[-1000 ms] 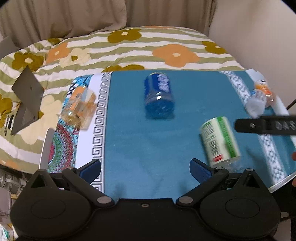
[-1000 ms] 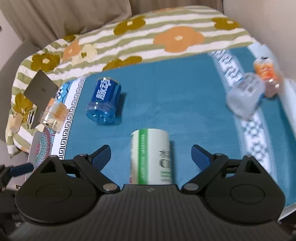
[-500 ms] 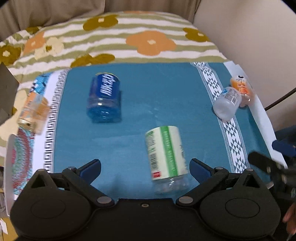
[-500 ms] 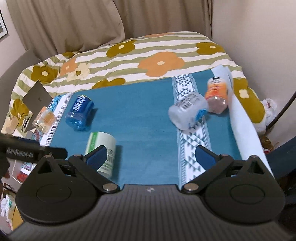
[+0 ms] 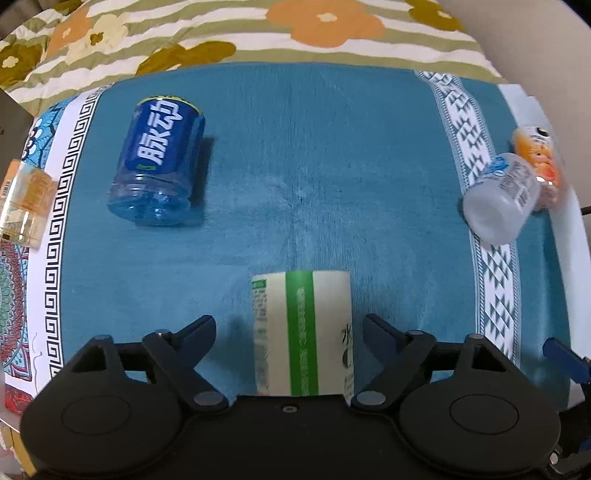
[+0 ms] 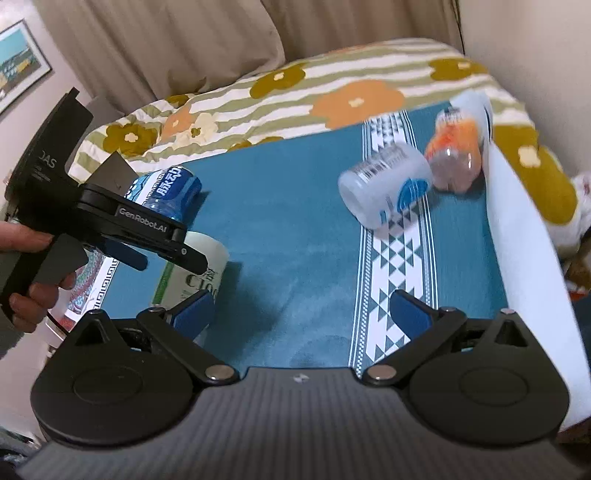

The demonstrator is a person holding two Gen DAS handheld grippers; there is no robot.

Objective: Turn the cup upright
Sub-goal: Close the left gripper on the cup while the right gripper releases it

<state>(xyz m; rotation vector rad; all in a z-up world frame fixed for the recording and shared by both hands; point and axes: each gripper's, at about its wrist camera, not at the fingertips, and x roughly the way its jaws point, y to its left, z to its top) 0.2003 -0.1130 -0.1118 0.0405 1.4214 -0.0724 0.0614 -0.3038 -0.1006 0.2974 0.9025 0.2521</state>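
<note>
A white cup with a green stripe (image 5: pixel 303 332) lies on its side on the blue cloth (image 5: pixel 332 166). My left gripper (image 5: pixel 290 325) is open, with one finger on each side of it, apart from it. The same cup shows in the right wrist view (image 6: pixel 195 269), partly hidden behind the left gripper (image 6: pixel 147 243). My right gripper (image 6: pixel 301 312) is open and empty over bare cloth, to the right of that cup. A blue cup (image 5: pixel 159 162), a clear white cup (image 5: pixel 498 199) and an orange cup (image 5: pixel 539 158) also lie on their sides.
An amber clear cup (image 5: pixel 24 203) lies at the cloth's left border. A floral striped bedspread (image 5: pixel 258 33) lies beyond the cloth. The cloth's white right edge (image 6: pixel 524 236) drops off beside a wall. A dark flat panel (image 6: pixel 118 168) stands at the back left.
My left gripper has moved in so the green-striped cup now lies between its fingers. My right gripper has swung right, away from that cup, towards the clear white and orange cups.
</note>
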